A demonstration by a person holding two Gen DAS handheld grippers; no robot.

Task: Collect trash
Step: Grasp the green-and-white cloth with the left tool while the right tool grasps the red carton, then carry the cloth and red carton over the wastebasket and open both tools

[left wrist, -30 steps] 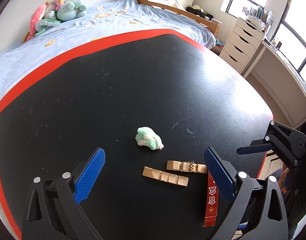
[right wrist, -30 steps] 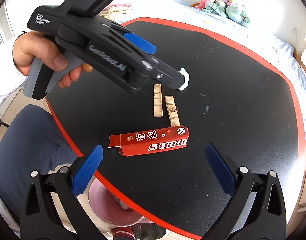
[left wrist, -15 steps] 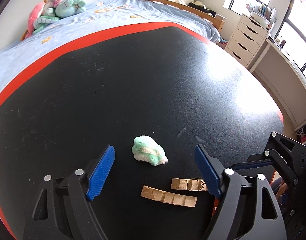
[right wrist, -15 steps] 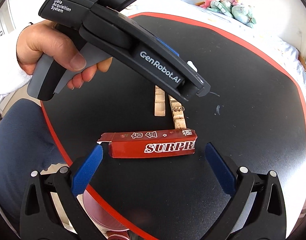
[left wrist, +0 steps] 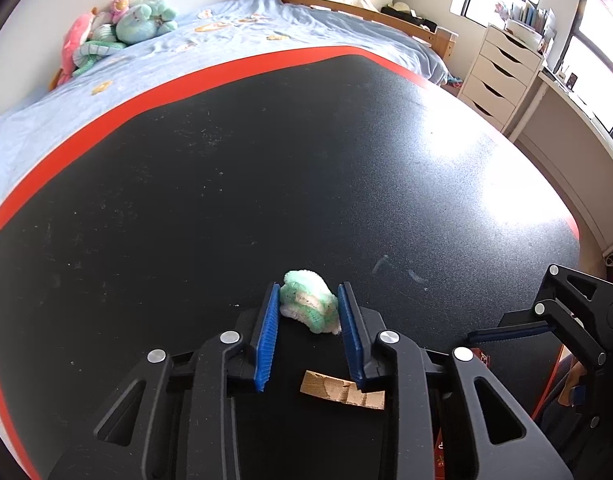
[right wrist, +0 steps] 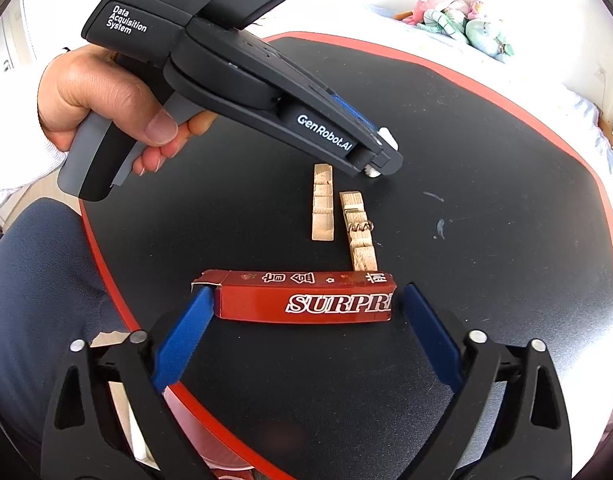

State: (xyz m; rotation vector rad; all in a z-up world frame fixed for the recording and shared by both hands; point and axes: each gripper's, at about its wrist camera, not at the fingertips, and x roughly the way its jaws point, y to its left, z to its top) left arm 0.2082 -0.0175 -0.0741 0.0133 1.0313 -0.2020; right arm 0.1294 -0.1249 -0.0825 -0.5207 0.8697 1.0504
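On the speckled black bench, the left tool, tilting steeply downward, has just been closing and is now pinching a fuzzy green-and-white wad, while the right tool is gaping wide around a glossy red box, wooden peg halves lying at twelve o'clock.

left gripper: jaws just been closing, from wide open to pads pressing both sides of the green-white wad
right gripper: jaws closing slightly; now straddles the red box, pads near its ends
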